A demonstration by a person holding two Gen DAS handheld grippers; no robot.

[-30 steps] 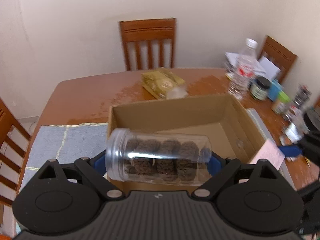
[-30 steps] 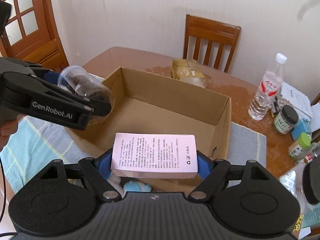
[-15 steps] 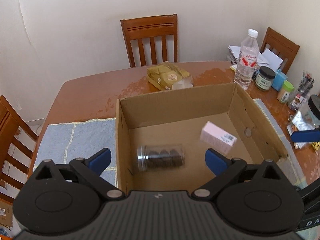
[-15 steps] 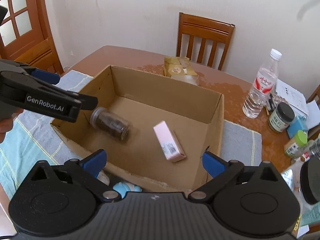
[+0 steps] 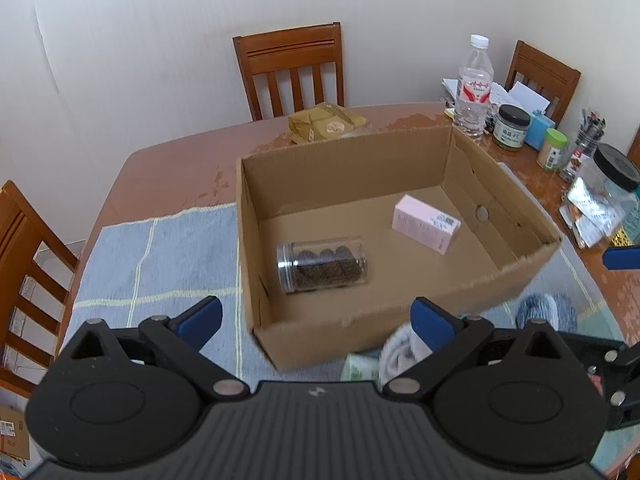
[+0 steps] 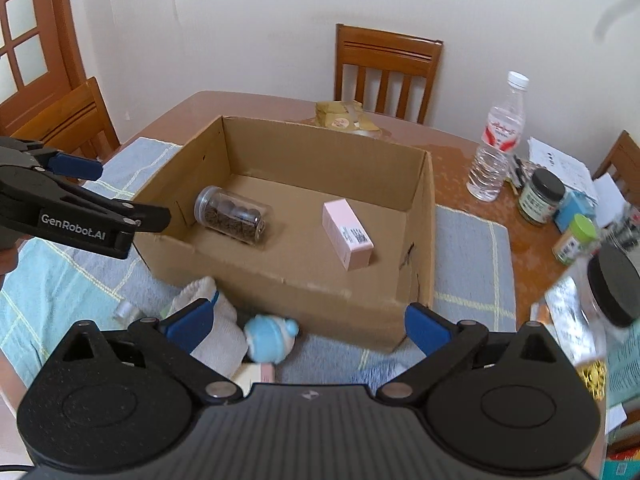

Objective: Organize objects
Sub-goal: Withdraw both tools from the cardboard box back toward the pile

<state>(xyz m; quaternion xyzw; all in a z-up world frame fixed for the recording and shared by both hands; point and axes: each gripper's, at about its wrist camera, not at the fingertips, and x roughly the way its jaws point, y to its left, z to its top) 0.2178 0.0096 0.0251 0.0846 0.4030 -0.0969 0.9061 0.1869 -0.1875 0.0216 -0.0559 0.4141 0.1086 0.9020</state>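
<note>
An open cardboard box (image 5: 404,320) (image 6: 280,276) stands on a blue-grey cloth. Inside it a clear jar of dark cookies (image 5: 322,264) (image 6: 232,220) lies on its side at the left, and a pink carton (image 5: 426,224) (image 6: 347,234) lies at the right. My left gripper (image 5: 316,322) is open and empty, above the box's near edge; it also shows at the left of the right wrist view (image 6: 120,200). My right gripper (image 6: 306,324) is open and empty, above the near wall. A white rolled cloth (image 6: 208,328), a blue plush toy (image 6: 268,338) and a green packet (image 5: 360,366) lie in front of the box.
A yellow bag (image 5: 326,122) lies behind the box. A water bottle (image 5: 474,88), jars (image 5: 510,126), a green-lidded bottle (image 6: 574,240) and a black-lidded clear jar (image 5: 612,188) crowd the table's right side. Wooden chairs (image 5: 290,68) stand around the table.
Both grippers opened and dropped their loads: the cookie jar and the pink carton now lie in the box. Both grippers have pulled back and up from the box.
</note>
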